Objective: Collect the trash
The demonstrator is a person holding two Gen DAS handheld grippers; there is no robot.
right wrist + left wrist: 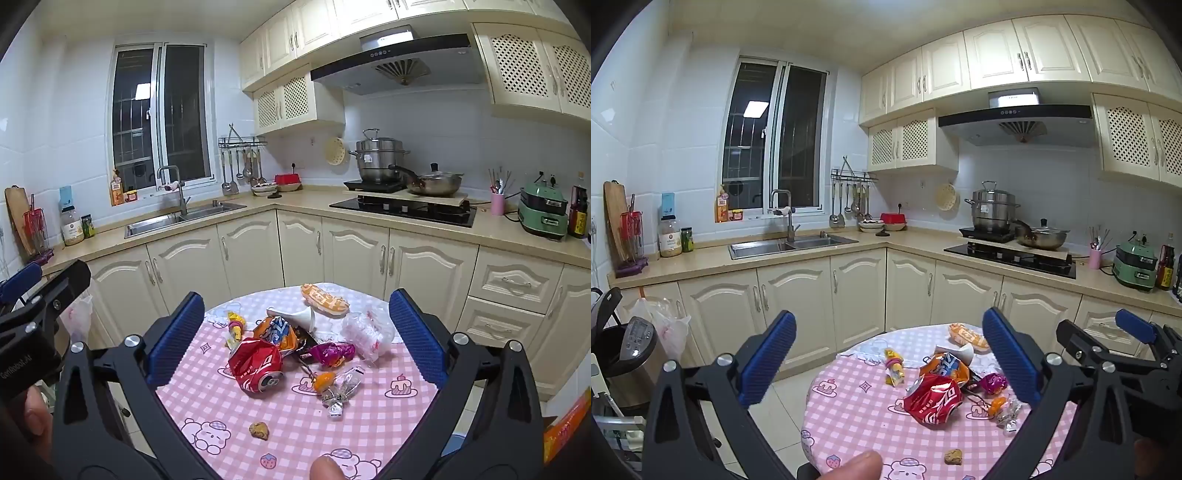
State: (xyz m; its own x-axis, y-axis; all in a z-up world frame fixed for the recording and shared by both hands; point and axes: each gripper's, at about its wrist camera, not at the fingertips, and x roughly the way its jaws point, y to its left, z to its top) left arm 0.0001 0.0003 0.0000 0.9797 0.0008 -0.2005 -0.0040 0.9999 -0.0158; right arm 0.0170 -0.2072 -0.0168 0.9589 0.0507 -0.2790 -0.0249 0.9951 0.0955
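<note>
Trash lies heaped on a round table with a pink checked cloth (pixel 849 417) (pixel 369 413). A crushed red can (pixel 932 402) (pixel 255 363) sits in front of an orange and blue wrapper (pixel 945 367) (pixel 275 330), a white paper cup (pixel 295 316), a purple wrapper (pixel 993 382) (pixel 330 352), a clear plastic bag (pixel 365 332) and an orange bread packet (pixel 967 336) (pixel 325 297). A brown crumb (pixel 953 456) (pixel 258 430) lies nearest. My left gripper (pixel 890 354) and right gripper (pixel 297 338) hover open above the near side, holding nothing.
A steel trash bin (pixel 631 354) with a plastic bag beside it stands on the floor at the left. Cream cabinets, a sink (pixel 790 245) and a stove with pots (pixel 1012 254) line the walls behind the table. A person's fingertip shows at the bottom of each view.
</note>
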